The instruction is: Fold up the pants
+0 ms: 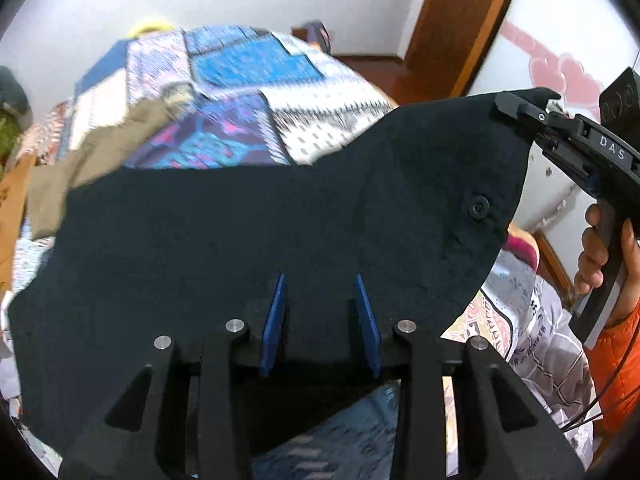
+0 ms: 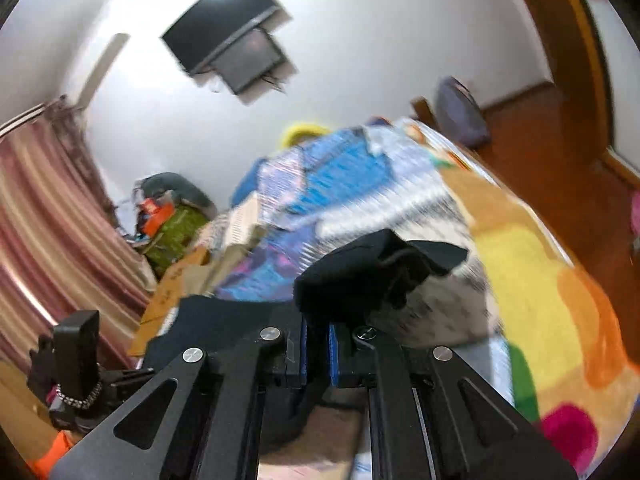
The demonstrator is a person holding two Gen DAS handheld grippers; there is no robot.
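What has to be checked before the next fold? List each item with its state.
1. Right gripper shut on the pants corner: ok.
2. Left gripper gripping: cannot tell; its pads stand apart with cloth filling the gap.
3. Cloth spread between the grippers without a twist: ok in the left wrist view.
4. Button in view, near the right gripper: ok.
5. Bed clear for laying down: not ok; a brown garment lies by the pants' far edge.
6. Pants fully off the bed: cannot tell; the lower edge is hidden.
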